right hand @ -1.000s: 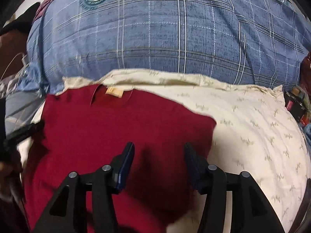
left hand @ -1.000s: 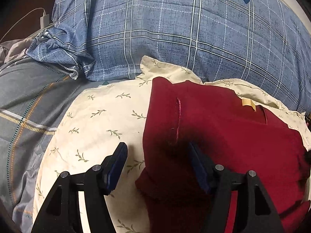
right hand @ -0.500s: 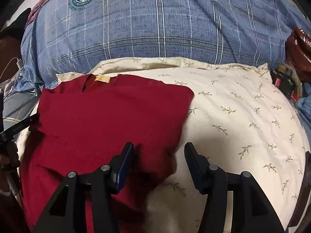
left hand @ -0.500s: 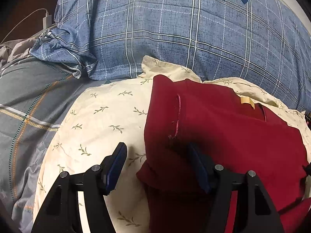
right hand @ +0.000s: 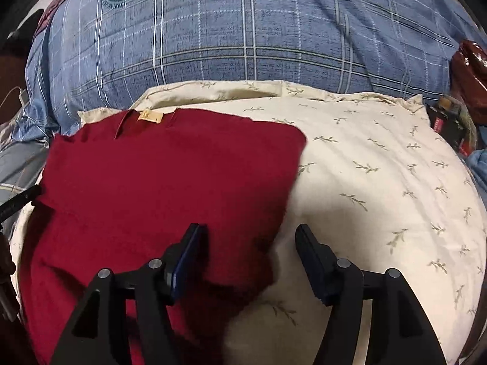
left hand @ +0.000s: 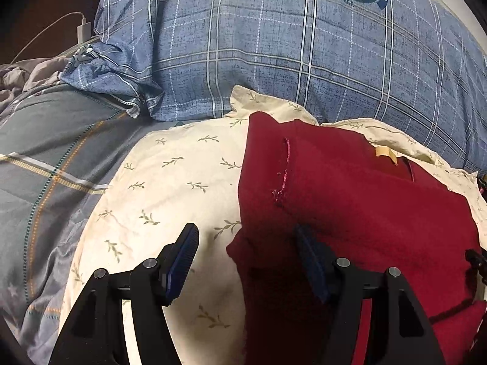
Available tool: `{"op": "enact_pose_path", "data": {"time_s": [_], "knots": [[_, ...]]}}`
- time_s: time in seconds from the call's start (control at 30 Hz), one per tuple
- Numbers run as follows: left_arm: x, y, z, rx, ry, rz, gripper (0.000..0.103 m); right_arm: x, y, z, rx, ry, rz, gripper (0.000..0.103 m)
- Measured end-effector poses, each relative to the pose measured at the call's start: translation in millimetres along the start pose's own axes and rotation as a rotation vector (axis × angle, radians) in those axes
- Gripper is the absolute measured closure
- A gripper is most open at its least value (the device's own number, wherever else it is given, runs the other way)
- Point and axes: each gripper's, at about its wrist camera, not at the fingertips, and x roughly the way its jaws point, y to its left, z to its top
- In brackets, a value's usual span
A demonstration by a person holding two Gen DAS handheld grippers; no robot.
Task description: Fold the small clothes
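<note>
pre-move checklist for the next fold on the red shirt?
1. Left gripper open: ok, nothing held.
2. Right gripper open: ok, nothing held.
3. Shirt lies on the cream pillow: ok.
4. Each gripper straddles a shirt side edge: ok, left over the left edge, right over the right.
5. Sides folded in evenly: not ok, left flap seam sits bunched.
6. Bottom hem free to grab: cannot tell, hidden below the fingers.

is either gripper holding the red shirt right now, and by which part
Nothing is held. The left gripper and right gripper are both open, each straddling a side edge of the red shirt without closing on it.
</note>
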Motion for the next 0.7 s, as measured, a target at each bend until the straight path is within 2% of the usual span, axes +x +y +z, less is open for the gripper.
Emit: {"op": "enact_pose_path", "data": {"time_s": [0.17,0.3,0.37,0.4,0.43,0.5,0.63,0.7], "knots": [[-16.9,2.5,-9.3,0.001,-0.002,-0.013,0.039,-10.4,-12.4,2.5,0.058,-0.013,0.034,0.032],[-19.9,8.4,-17.5,-0.031,0.029,-0.033,0.039,1.0,-24.9,11.1,0.142,-0.004,0.063,0.032],[-22.6,11.7,-19.0,-0.045,0.036,-0.038,0.039,12.9,-26.1,14.9,0.151,0.032,0.096,0.033],[-23.8,12.6,-18.7,-0.049,0.036,-0.040,0.039,17.1,-23.4,16.2,0.130,0.041,0.109,0.044],[-26.8,14.7,-19.9,-0.055,0.036,-0.044,0.039,18.8,-19.2,17.5,0.093,0.031,0.094,0.063],[-31.9,18.5,-23.2,-0.062,0.039,-0.047,0.039,17.6,-13.9,17.9,0.053,0.009,0.038,0.073],[-46.7,31.4,-39.5,-0.095,0.073,-0.083,0.039,11.3,-16.3,16.8,0.054,0.015,0.017,0.073],[-55.2,37.0,-45.8,-0.101,0.088,-0.102,0.039,-4.4,-23.4,12.4,0.085,0.010,0.051,0.067]]}}
